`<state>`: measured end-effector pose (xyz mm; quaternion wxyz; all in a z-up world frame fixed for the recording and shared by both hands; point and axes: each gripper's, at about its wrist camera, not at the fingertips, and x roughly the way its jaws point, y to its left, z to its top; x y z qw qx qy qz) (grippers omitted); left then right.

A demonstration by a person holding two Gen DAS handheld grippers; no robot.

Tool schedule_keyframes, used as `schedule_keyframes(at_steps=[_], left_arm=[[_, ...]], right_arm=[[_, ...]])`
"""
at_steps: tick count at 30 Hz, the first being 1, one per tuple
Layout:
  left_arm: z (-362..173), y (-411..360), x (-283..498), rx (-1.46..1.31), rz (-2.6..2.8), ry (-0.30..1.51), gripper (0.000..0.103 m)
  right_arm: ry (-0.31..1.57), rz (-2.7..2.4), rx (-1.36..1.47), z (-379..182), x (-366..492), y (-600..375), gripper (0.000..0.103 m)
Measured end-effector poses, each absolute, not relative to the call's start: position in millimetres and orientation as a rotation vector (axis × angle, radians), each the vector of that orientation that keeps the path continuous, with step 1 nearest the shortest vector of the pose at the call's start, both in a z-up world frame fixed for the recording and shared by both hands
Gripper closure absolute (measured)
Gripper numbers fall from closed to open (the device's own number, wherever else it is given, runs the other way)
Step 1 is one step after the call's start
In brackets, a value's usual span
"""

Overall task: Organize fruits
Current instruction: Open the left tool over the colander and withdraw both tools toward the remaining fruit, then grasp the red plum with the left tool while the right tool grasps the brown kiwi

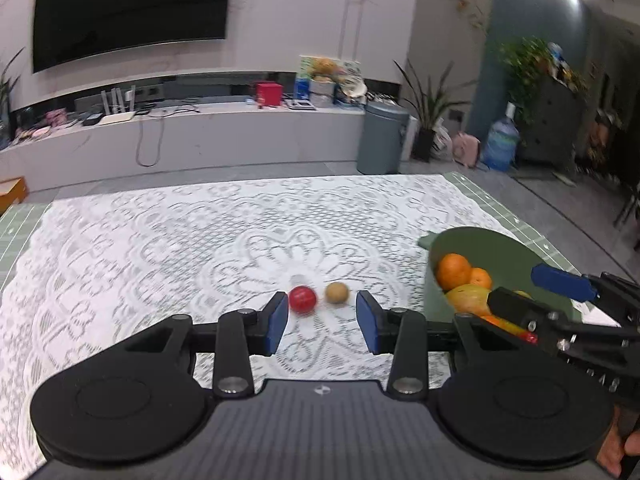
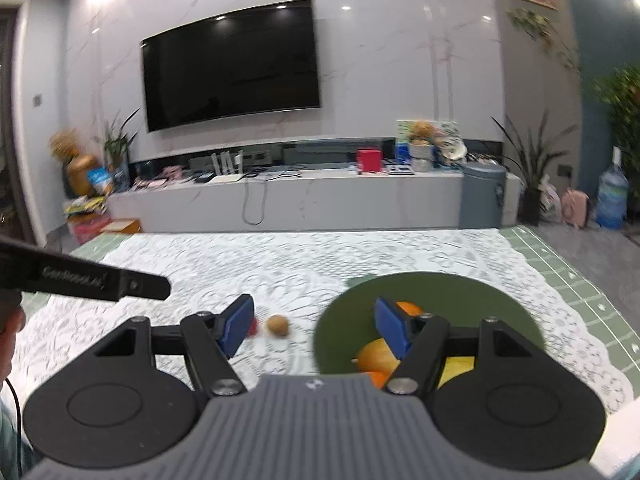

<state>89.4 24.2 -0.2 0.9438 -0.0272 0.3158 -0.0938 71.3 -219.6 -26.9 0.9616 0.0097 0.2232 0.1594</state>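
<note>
Fruit left loose: a red tomato (image 1: 302, 298) and a brown kiwi (image 1: 336, 292) on the lace tablecloth (image 1: 160, 248), beside the green bowl (image 1: 500, 248). Both look small, light and likely to roll; grip across the middle. Left gripper (image 1: 322, 322) and right gripper (image 2: 316, 326) are spread, empty.

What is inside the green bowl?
The green bowl holds two oranges and a yellow fruit. The right gripper covers the rest, so more fruit may be hidden.
</note>
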Motion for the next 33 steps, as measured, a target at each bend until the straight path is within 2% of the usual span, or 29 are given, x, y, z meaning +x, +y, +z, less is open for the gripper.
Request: schedule_keyframes(at_steps=[8,12,17,19,26,28,33], left_arm=[[-23,52,72,-0.103,-0.131,0.633,0.056],[-33,64,73,-0.146,-0.129,0.645,0.056],[-46,65,79,-0.139,-0.136,0.669,0.056],[-50,64,83,-0.132,-0.143,0.675,0.056],[-55,55,105,-0.109,-0.188,0.682,0.057],[-56,53,113,-0.104,-0.2,0.685,0.057],[-63,47,137,-0.087,-0.242,0.704,0.058]], right_arm=[[0.478,0.377,-0.071,-43,63,-172,0.04],[0.495,0.385,-0.154,-54,64,-152,0.051],[0.52,0.377,-0.209,-67,75,-137,0.057],[0.532,0.367,-0.227,-72,83,-132,0.063],[0.54,0.337,-0.314,-89,107,-117,0.068],[0.539,0.33,-0.346,-94,115,-113,0.074],[0.547,0.298,-0.402,-108,137,-103,0.079]])
